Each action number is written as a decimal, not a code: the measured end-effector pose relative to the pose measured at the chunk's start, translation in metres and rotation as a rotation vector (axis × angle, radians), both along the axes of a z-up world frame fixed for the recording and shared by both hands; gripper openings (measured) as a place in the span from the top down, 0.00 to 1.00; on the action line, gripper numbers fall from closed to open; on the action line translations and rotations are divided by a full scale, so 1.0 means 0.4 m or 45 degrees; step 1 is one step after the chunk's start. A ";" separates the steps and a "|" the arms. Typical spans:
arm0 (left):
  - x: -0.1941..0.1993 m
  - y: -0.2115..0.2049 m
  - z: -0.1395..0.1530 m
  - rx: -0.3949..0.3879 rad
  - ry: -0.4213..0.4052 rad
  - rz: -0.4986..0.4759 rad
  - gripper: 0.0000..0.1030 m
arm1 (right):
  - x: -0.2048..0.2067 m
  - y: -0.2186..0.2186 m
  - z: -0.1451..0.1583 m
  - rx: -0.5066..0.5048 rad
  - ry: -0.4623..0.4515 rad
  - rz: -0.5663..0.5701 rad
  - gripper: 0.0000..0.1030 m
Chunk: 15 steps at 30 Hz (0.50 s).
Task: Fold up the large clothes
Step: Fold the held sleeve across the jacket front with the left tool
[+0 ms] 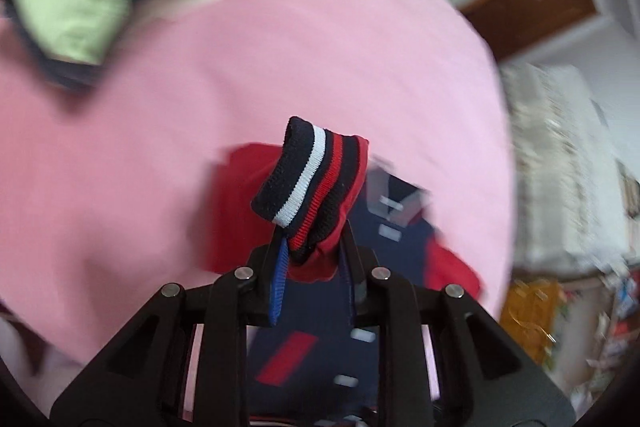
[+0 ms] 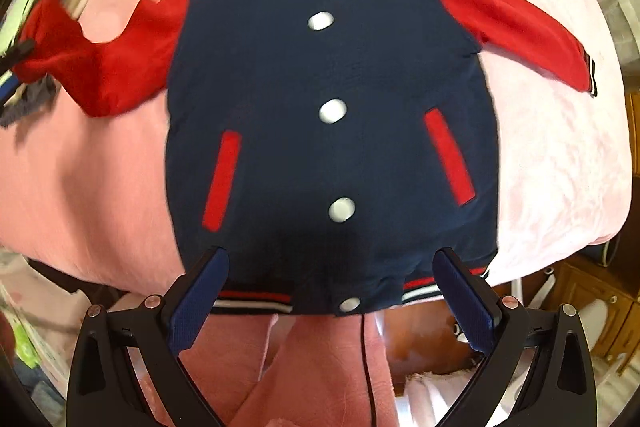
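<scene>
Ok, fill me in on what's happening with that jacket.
A navy varsity jacket with red sleeves lies face up, snapped shut, on a pink bedsheet. The left gripper is shut on the striped knit cuff of one red sleeve and holds it raised off the sheet. The right gripper is open, hovering over the jacket's hem, holding nothing. The other sleeve lies spread out; no fold is visible.

Pink bedspread [image 2: 560, 155] — wooden cabinet [image 2: 592, 299] beside

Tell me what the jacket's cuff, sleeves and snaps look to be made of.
Cuff: ribbed knit, matte; fine ribs show across its stripes.
Sleeves: smooth woven fabric, probably synthetic, with a faint sheen and soft creases.
Snaps: hard, glossy white discs, plastic or enamelled metal; cannot tell which.
</scene>
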<state>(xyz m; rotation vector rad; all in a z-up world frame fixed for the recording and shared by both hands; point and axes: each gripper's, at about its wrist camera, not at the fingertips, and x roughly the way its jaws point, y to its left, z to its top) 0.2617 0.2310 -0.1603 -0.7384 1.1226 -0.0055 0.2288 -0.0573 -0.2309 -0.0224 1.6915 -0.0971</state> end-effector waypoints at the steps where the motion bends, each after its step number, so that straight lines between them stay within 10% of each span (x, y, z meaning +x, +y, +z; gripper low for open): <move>1: 0.012 -0.058 0.001 -0.013 0.002 -0.036 0.81 | 0.015 -0.030 0.008 0.008 -0.014 -0.009 0.00; 4: 0.057 -0.226 -0.006 0.044 0.048 -0.137 0.75 | 0.055 -0.126 0.036 0.008 -0.073 -0.041 0.00; 7: 0.094 -0.374 -0.014 0.123 0.156 -0.262 0.41 | 0.092 -0.227 0.068 0.014 -0.145 -0.090 0.00; 15: 0.021 -0.410 -0.044 0.191 0.266 -0.115 0.28 | 0.164 -0.408 0.106 0.172 -0.348 -0.120 0.00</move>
